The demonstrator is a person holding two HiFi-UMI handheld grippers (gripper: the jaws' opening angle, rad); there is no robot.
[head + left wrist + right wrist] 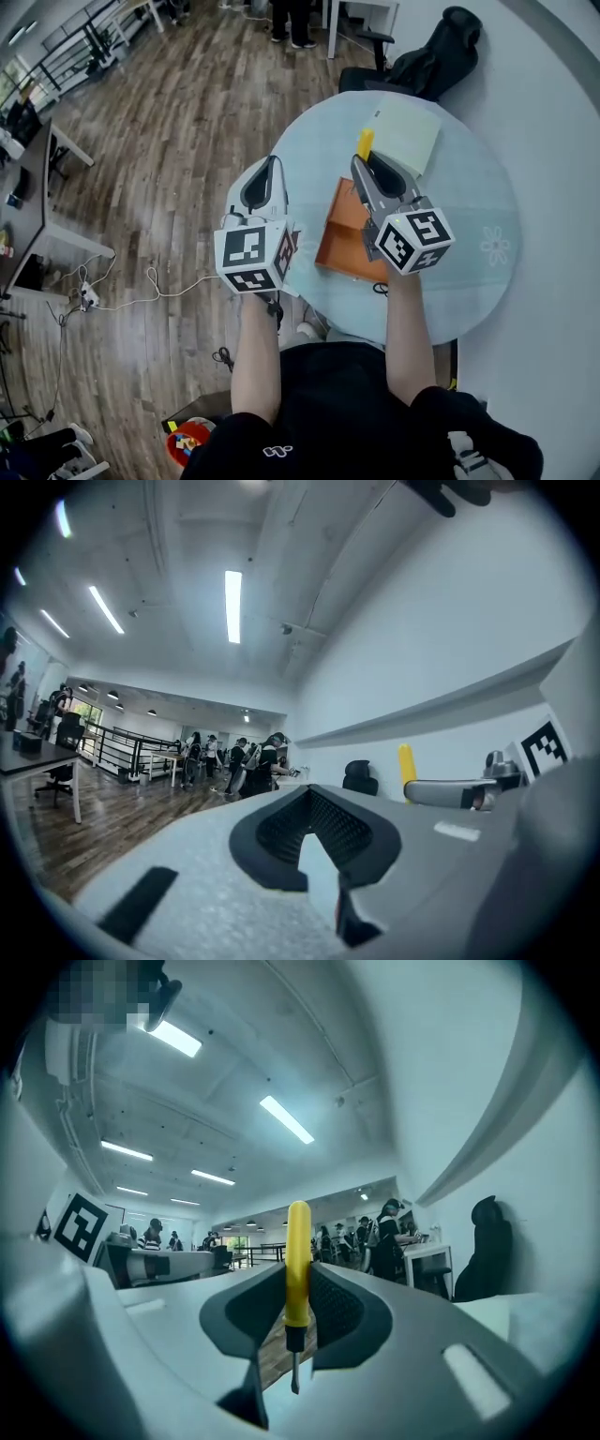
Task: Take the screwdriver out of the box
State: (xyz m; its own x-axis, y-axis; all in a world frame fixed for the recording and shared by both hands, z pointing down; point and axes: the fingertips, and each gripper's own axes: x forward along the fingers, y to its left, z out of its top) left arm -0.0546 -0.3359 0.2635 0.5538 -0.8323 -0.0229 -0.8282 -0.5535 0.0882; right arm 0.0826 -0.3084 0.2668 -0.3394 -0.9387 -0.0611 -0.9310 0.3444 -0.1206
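Observation:
My right gripper (360, 159) (298, 1277) is shut on a yellow-handled screwdriver (298, 1269) (365, 143). It grips the handle, and the metal tip points back toward the camera. It hangs in the air above the open orange box (337, 234), which lies on the round pale table (469, 216). The yellow handle (406, 766) and the right gripper (450, 792) also show in the left gripper view. My left gripper (273, 161) (311, 791) hovers beside it over the table's left edge, with its jaws together and nothing between them.
A pale yellow lid (408, 136) lies on the table beyond the box. A black chair (436, 52) stands at the table's far side. A white cable (122, 291) trails over the wooden floor on the left. People stand by desks far off.

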